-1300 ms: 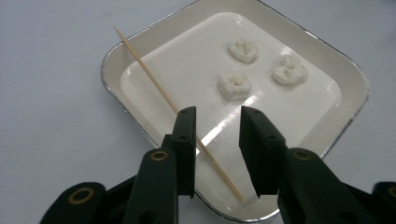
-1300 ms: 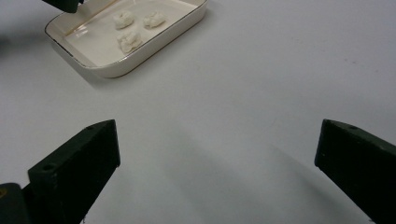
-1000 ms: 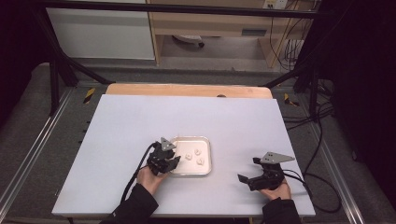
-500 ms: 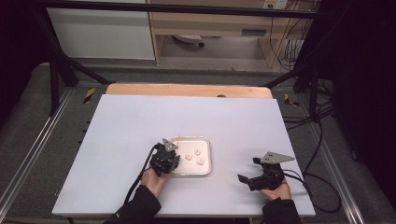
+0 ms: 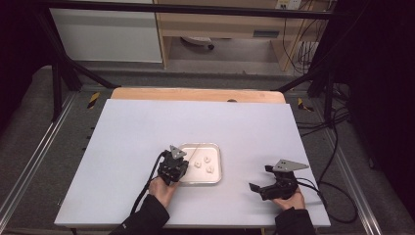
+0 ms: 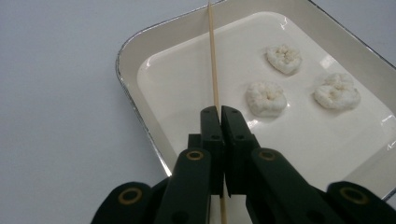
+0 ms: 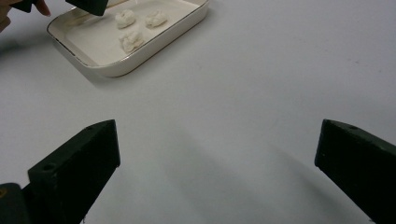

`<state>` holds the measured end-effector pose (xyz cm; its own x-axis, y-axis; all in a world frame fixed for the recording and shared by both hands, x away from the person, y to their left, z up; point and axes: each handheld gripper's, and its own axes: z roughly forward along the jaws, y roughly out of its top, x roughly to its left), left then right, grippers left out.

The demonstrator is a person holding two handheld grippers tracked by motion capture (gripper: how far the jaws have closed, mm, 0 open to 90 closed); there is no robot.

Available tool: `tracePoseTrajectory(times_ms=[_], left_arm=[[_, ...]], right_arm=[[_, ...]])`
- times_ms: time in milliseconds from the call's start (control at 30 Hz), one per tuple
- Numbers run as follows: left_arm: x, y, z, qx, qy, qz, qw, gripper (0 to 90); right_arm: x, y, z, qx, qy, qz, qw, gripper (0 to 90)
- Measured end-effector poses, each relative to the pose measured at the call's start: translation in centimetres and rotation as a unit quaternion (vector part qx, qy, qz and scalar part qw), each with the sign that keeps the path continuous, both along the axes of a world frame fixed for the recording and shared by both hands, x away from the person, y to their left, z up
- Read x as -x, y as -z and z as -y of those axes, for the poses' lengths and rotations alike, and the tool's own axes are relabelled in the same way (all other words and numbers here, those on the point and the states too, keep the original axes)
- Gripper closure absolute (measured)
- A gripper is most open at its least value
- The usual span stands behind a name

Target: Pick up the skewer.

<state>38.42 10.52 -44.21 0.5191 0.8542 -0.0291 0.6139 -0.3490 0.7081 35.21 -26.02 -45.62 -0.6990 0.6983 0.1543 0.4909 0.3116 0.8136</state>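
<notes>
Left tongs [image 6: 219, 114]: just closed, now clamped on a thin wooden skewer [image 6: 213, 60] lying across the white tray [image 6: 135, 46], likely for spearing the three dough pieces [image 6: 265, 99] inside. Right tongs [image 7: 217, 158]: wide apart, holding nothing, resting right of the tray. White worktop [image 5: 122, 132]; dark frame, wooden cabinets at the far side.

Overhead plus two close views, shared tray [image 5: 215, 164]
</notes>
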Motion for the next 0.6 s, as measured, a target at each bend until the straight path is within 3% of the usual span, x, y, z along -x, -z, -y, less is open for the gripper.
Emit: tracePoseTrajectory(times_ms=[367,600], left_arm=[[0.8,-1.2,-0.9,0.025,0.035,0.025,0.9988,88.5],[1.3,-1.6,-1.4,0.027,0.057,0.028,0.9976,88.5]], right_arm=[[0.0,-0.1,0.0,0.000,0.000,0.001,1.0000,0.7],[0.0,-0.1,0.0,0.000,-0.002,0.005,1.0000,0.8]])
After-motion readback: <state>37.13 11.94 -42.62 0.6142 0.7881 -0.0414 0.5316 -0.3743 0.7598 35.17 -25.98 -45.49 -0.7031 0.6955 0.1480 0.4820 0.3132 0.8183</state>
